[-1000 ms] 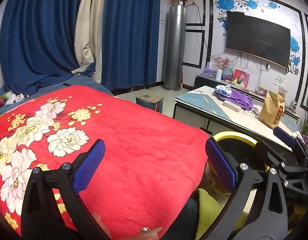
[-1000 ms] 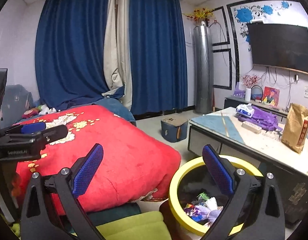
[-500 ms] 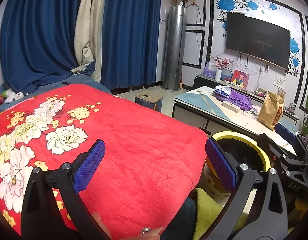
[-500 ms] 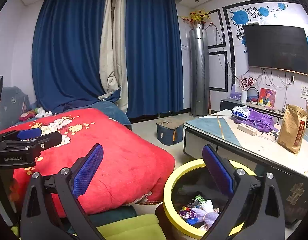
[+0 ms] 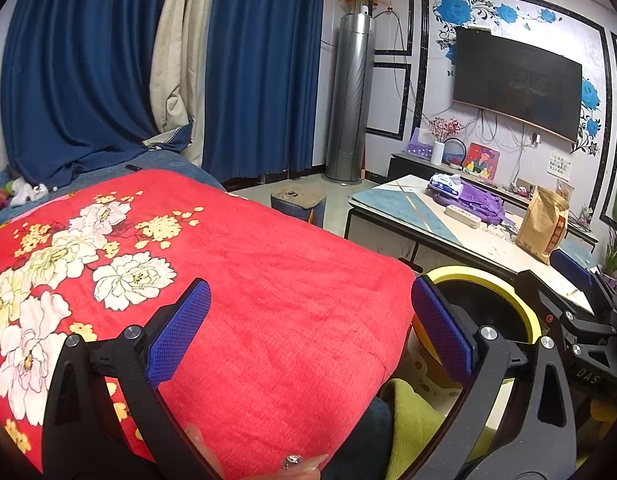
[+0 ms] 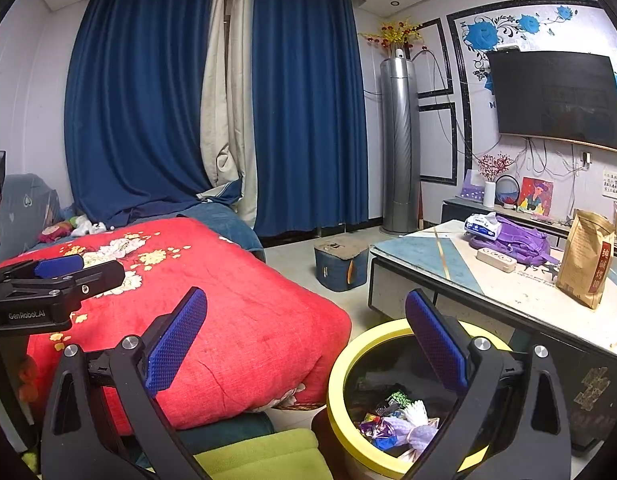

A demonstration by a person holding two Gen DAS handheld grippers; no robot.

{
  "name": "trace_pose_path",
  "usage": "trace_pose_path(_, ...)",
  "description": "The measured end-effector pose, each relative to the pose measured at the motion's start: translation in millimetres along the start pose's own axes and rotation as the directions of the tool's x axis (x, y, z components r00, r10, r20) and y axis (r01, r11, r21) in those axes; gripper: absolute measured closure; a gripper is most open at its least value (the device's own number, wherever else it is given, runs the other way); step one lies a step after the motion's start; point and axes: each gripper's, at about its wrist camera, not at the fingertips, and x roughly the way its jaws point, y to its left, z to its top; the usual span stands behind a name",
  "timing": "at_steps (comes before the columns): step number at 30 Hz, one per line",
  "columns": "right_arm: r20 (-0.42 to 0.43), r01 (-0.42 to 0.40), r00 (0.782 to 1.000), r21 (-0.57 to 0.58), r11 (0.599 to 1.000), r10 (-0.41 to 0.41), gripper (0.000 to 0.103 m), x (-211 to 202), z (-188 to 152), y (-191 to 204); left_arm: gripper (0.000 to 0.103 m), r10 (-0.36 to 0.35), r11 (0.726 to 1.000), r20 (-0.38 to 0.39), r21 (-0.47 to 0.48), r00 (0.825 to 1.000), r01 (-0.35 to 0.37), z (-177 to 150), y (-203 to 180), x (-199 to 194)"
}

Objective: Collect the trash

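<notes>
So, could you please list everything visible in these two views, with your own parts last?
bin: 1, yellow rim, on the floor beside the blanket
wrappers: several, mixed colours, inside the bin
blanket: 1, red with flowers, left
curtains: blue with beige between, back wall
air conditioner: 1, silver, corner
television: 1, black, on the wall
table: 1, pale and blue, right
paper bag: 1, brown, on the table
backpack: 1, purple, on the table
stool: 1, blue, on the floor
left gripper: open, empty
right gripper: open, empty
</notes>
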Motion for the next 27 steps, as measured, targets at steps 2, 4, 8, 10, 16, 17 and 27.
trace_pose_path(2, -0.001, 0.000, 1.000, -0.001, 1.000, 0.000, 0.006, 0.4, 0.5, 0.1, 0.011, 0.000, 1.000, -0.001, -0.001, 1.000, 0.000, 0.3, 0.2, 0.1)
trace_pose_path(4, 0.001, -0.001, 1.000, -0.002, 1.000, 0.001, 0.006, 0.1, 0.5, 0.1, 0.011, 0.000, 1.000, 0.001, 0.000, 1.000, 0.000, -0.1, 0.2, 0.1)
trace_pose_path(8, 0.000, 0.000, 1.000, -0.003, 1.000, 0.000, 0.006, -0.1, 1.2, 0.9, 0.011, -0.001, 1.000, 0.003, -0.002, 1.000, 0.001, 0.9, 1.0, 0.2)
trace_pose_path(10, -0.001, 0.000, 1.000, -0.004, 1.000, 0.000, 0.006, 0.0, 1.1, 1.0, 0.011, -0.001, 1.000, 0.002, -0.001, 1.000, 0.001, 0.6, 1.1, 0.1)
trace_pose_path(16, 0.000, -0.003, 1.000, -0.004, 1.000, 0.003, 0.006, -0.1, 2.1, 1.7, 0.011, 0.000, 1.000, 0.001, 0.000, 1.000, 0.000, 0.5, 1.0, 0.6)
trace_pose_path(17, 0.000, -0.001, 1.000, -0.004, 1.000, 0.001, 0.006, -0.2, 1.9, 1.9, 0.011, 0.001, 1.000, 0.001, -0.001, 1.000, -0.001, -0.1, 1.1, 0.2)
trace_pose_path(27, -0.001, -0.001, 1.000, -0.005, 1.000, 0.001, 0.006, -0.3, 1.8, 2.2, 0.011, 0.024, 0.999, -0.009, -0.023, 1.000, -0.024, 1.5, 2.1, 1.4)
